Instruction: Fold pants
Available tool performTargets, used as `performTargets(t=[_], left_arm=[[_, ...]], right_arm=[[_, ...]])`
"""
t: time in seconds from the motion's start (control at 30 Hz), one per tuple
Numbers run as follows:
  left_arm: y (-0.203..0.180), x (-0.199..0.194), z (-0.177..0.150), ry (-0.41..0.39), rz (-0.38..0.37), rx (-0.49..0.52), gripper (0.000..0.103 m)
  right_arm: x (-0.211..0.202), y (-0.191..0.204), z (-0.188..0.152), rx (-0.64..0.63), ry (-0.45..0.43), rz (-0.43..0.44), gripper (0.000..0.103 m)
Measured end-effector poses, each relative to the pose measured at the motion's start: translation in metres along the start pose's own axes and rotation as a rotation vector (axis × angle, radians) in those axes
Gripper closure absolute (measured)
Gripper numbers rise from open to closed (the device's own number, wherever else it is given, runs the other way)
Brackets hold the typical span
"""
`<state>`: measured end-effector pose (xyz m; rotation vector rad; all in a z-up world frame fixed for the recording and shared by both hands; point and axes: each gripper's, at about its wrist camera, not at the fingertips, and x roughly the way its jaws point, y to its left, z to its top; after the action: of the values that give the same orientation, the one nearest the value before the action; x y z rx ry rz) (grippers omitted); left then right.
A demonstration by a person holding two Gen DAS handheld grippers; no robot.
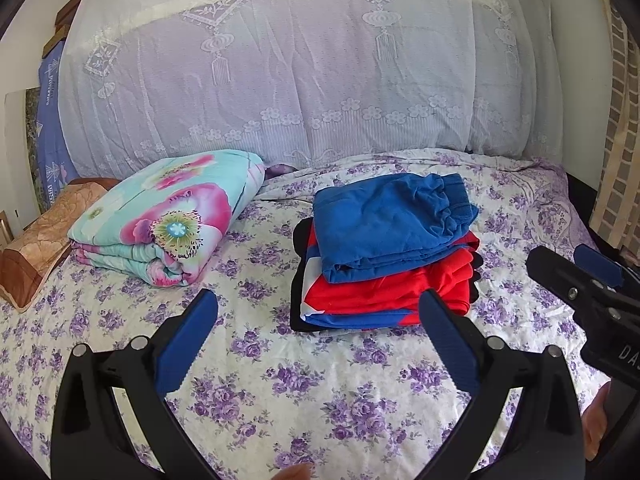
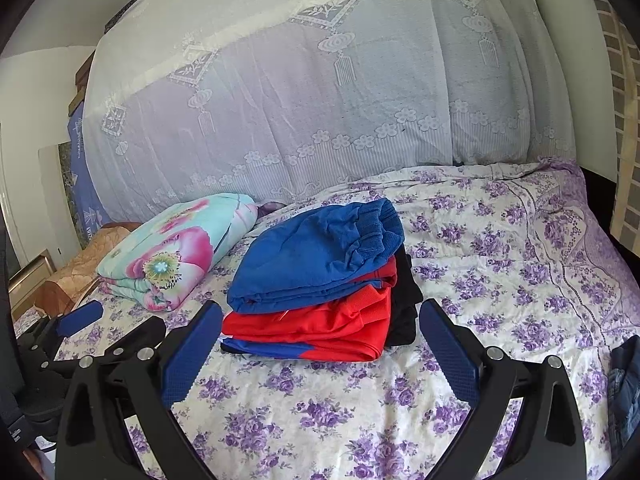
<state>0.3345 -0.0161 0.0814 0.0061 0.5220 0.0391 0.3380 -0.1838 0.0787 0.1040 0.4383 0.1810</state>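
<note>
Folded blue pants (image 1: pixel 384 224) lie on top of a stack of folded clothes: a red garment (image 1: pixel 384 292) and a black one below. The stack sits mid-bed on the floral sheet (image 1: pixel 280 380). The same blue pants (image 2: pixel 316 256) and red garment (image 2: pixel 320 328) show in the right wrist view. My left gripper (image 1: pixel 320 312) is open and empty, just in front of the stack. My right gripper (image 2: pixel 320 320) is open and empty, its jaws either side of the stack's near edge. The right gripper also shows at the right of the left wrist view (image 1: pixel 576 272).
A folded floral quilt (image 1: pixel 160 220) lies left of the stack, a brown pillow (image 1: pixel 40 248) beyond it. A big lace-covered bedding pile (image 1: pixel 300 72) rises behind. Dark denim fabric (image 2: pixel 626 392) lies at the bed's right edge. The left gripper shows at left in the right wrist view (image 2: pixel 80 320).
</note>
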Motion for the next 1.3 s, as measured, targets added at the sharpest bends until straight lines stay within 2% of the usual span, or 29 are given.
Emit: performTargets(t=[1.3], left_arm=[[-0.0032, 0.0026, -0.0014, 0.018, -0.029, -0.002, 0.005]], right_arm=[[-0.0029, 0.0028, 0.0019, 0.007, -0.006, 0.006, 0.004]])
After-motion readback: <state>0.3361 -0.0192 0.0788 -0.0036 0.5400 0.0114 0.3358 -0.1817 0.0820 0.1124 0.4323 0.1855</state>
